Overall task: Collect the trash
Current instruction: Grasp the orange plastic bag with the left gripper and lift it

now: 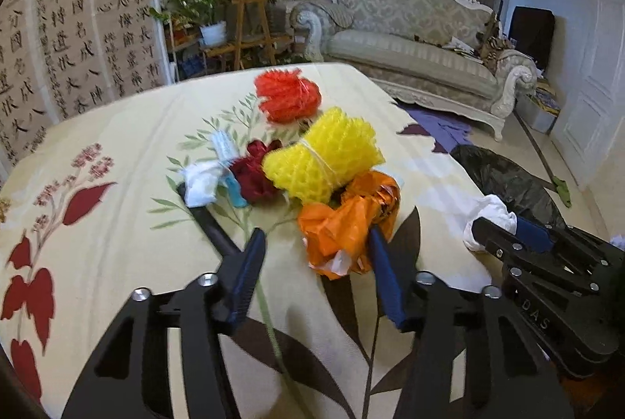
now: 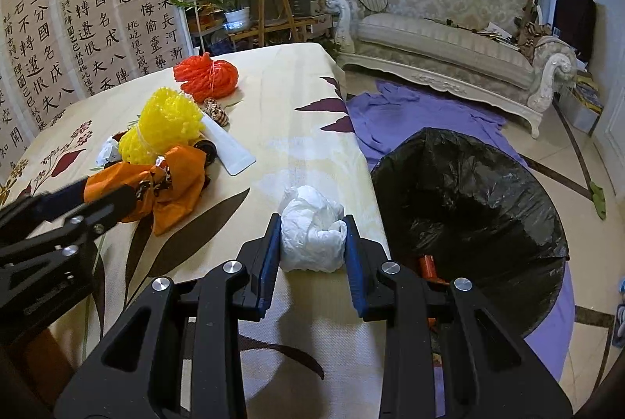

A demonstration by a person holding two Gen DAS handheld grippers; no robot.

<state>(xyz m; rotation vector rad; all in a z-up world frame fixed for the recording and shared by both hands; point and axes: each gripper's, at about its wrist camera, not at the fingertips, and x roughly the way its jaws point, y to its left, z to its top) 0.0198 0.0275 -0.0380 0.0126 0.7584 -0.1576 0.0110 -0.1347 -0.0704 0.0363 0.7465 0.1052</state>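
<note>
A: Gripping the crumpled white tissue wad (image 2: 312, 235) near the tabletop's (image 2: 297, 98) right edge, the right claw (image 2: 312, 243) presses it from both sides.

B: And the left claw (image 1: 312, 255)?

A: Half open around the orange plastic wrapper (image 1: 343, 227); only its right pad touches, so no grip yet.

B: Where's the other trash?

A: Behind it: yellow foam net (image 1: 324, 157), red foam net (image 1: 287, 98). The black-lined bin (image 2: 468, 200) stands right of the tabletop.
</note>
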